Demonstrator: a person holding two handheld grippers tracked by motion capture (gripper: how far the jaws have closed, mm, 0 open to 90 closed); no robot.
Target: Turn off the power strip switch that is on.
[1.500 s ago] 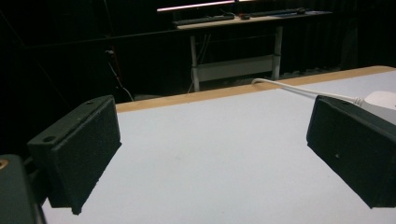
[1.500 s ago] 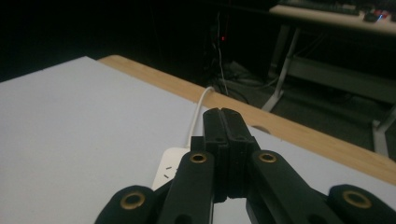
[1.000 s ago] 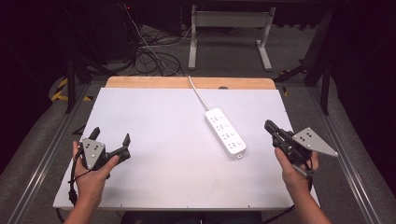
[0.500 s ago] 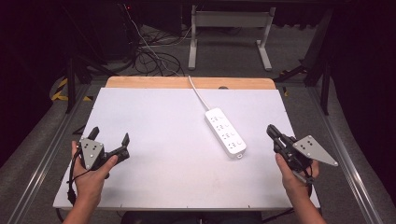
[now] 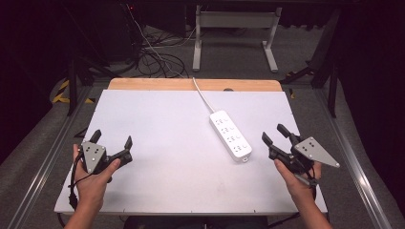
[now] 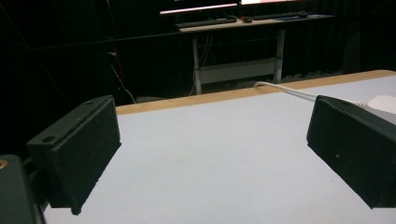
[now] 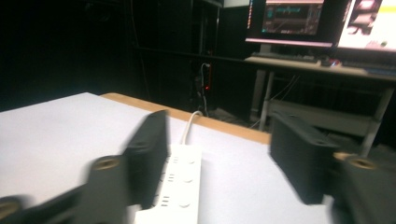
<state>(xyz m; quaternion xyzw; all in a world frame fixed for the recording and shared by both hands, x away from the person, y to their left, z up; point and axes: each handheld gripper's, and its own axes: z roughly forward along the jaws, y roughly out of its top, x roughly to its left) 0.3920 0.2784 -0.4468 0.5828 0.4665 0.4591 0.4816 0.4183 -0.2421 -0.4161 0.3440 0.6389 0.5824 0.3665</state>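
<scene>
A white power strip [image 5: 230,135] lies on the white table top [image 5: 167,124], right of centre, with its white cable [image 5: 203,95] running off the far edge. My left gripper [image 5: 112,139] rests near the front left corner, held in a hand, jaws open and nothing between them. My right gripper [image 5: 274,133] sits at the front right, just right of the strip's near end, also open and empty. In the right gripper view the power strip [image 7: 180,186] lies ahead between the blurred jaws. In the left gripper view the cable [image 6: 285,89] and a corner of the strip [image 6: 385,101] show past the right jaw.
A wooden strip [image 5: 191,84] edges the table's far side. Beyond it are a grey desk frame [image 5: 234,28] and tangled cables [image 5: 157,59] on the floor. Metal rails [image 5: 43,162] run along both sides. Monitors [image 7: 299,18] glow in the background.
My right gripper has drifted slightly down and toward the table's front right. The left gripper and the power strip have stayed put.
</scene>
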